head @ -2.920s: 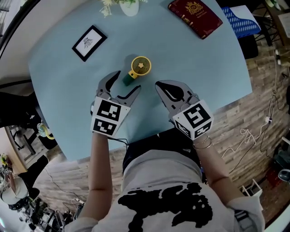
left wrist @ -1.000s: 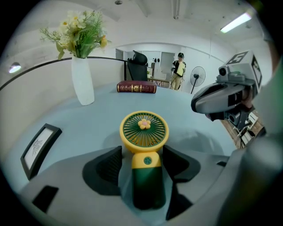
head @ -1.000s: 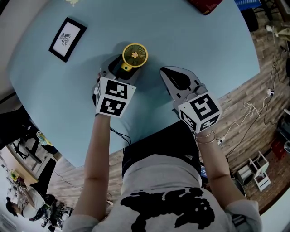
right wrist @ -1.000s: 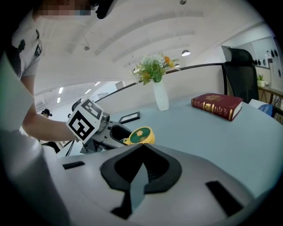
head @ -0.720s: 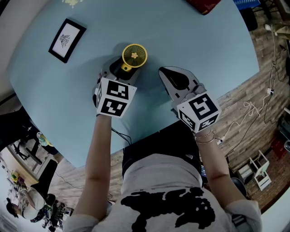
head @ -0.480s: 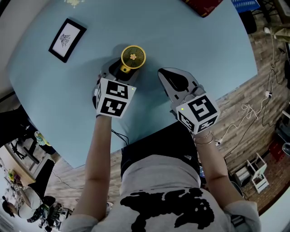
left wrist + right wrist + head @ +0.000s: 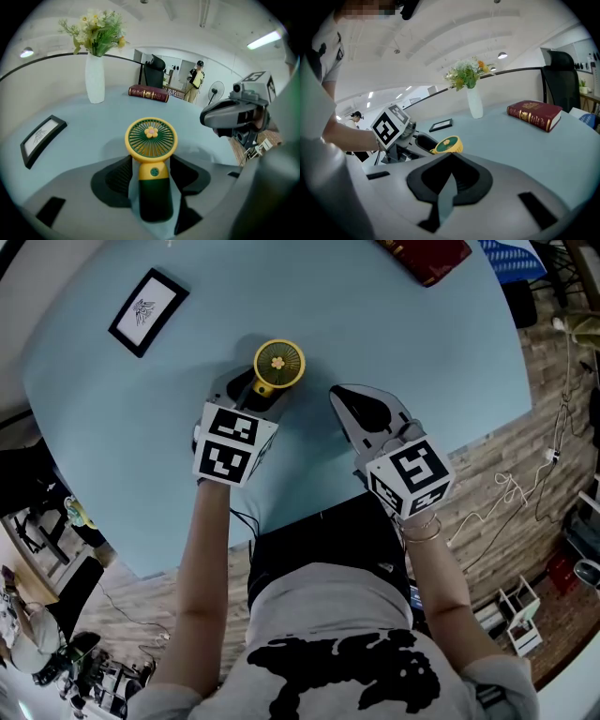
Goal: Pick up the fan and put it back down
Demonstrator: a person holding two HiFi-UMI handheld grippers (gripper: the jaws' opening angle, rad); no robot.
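A small yellow fan (image 7: 278,363) with a dark green handle stands on the light blue table (image 7: 394,334). In the left gripper view its round grille (image 7: 151,140) faces me, a flower at its centre. My left gripper (image 7: 251,390) has just been closing and is now shut on the handle, a pad on each side (image 7: 151,174). I cannot tell whether the fan's base still touches the table. My right gripper (image 7: 339,397) hangs a little to the right of the fan, shut with nothing in it (image 7: 449,161). From there the fan (image 7: 446,145) shows just beyond its tips.
A black picture frame (image 7: 148,312) lies at the far left of the table. A red book (image 7: 427,254) lies at the far right and a white vase of flowers (image 7: 95,77) stands at the back. The table's near edge runs just under my wrists.
Since the earliest frame my left gripper has slid forward over the fan's handle, which now sits between its jaws. Over the last second neither hand has shifted much.
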